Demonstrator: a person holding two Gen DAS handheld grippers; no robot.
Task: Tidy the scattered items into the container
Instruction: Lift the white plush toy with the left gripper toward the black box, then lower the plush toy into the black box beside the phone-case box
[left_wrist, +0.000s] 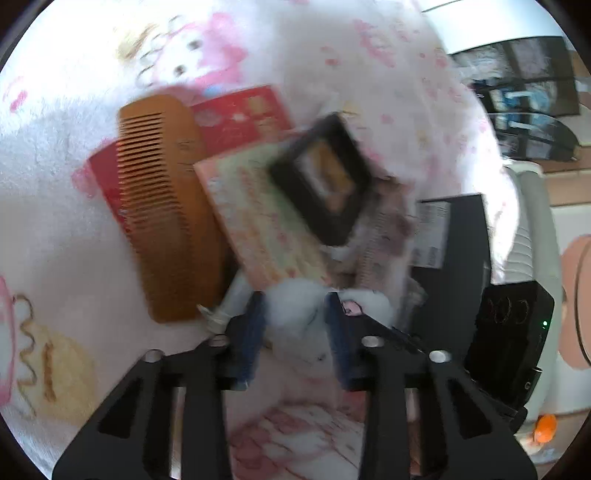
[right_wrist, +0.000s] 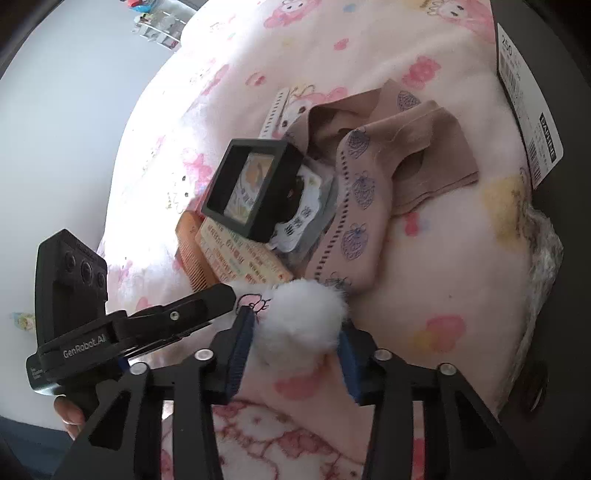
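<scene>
Pink cartoon blanket (right_wrist: 424, 258) carries the whole jumble, w/ the black box (right_wrist: 546, 110) (the container, prob) at its right edge, so the haul is short. The pile itself: brown socks (right_wrist: 373, 192), wooden comb (left_wrist: 166, 206), black frame (right_wrist: 255, 188) propped on a printed card box (left_wrist: 266, 221). Nearest is the white pom-pom (right_wrist: 301, 317); right gripper (right_wrist: 291, 332) has its blue pads around the fluff, squeezing it by the looks, while left gripper (left_wrist: 295, 314) straddles the same fluff, real pinch or not I cannot tell
</scene>
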